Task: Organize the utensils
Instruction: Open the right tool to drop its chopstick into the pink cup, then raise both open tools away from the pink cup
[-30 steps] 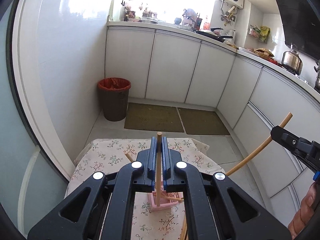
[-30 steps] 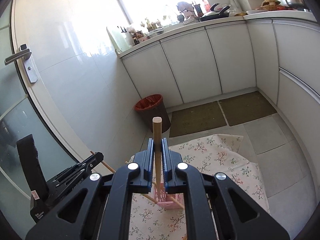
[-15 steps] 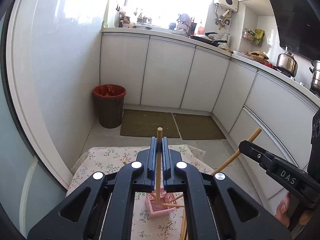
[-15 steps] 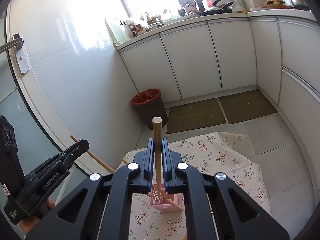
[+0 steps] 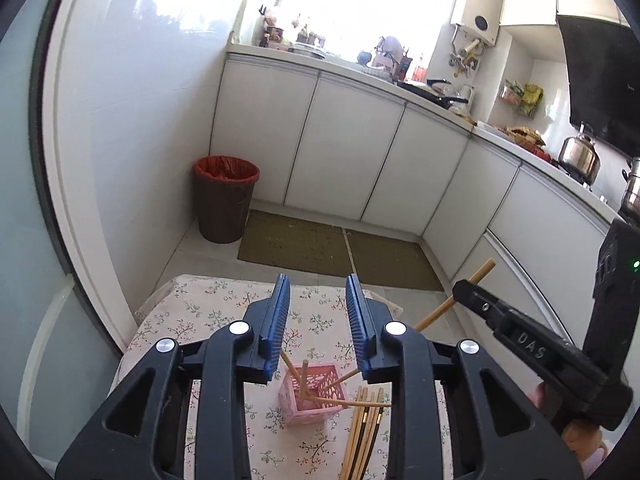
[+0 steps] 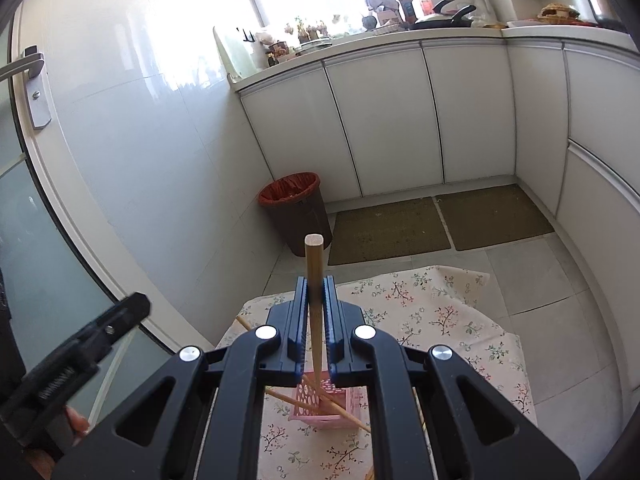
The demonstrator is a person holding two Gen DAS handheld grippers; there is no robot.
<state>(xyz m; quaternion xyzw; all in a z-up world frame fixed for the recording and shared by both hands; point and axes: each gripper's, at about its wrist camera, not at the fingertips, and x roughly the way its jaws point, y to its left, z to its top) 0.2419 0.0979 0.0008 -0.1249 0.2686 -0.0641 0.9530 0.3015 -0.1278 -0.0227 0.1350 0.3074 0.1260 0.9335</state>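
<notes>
A pink lattice basket [image 5: 314, 394] stands on the floral tablecloth [image 5: 208, 312], with a few wooden chopsticks [image 5: 304, 378] leaning in it. My left gripper [image 5: 319, 326] is open and empty just above the basket. My right gripper [image 6: 316, 322] is shut on a wooden chopstick [image 6: 314, 276], held upright with its lower end over the basket [image 6: 320, 408]. The right gripper also shows in the left wrist view [image 5: 480, 304], holding that chopstick [image 5: 472, 284]. A bundle of several chopsticks [image 5: 364, 432] lies on the cloth to the right of the basket.
A brown bin with a red liner [image 5: 225, 196] stands on the floor by the wall. White cabinets [image 5: 344, 152] and two floor mats [image 5: 296, 244] lie beyond the table. The left gripper's body shows at the left of the right wrist view [image 6: 80, 356].
My left gripper has opened and let go of its chopstick, which now leans in the basket. My right gripper has moved closer over the basket with its chopstick.
</notes>
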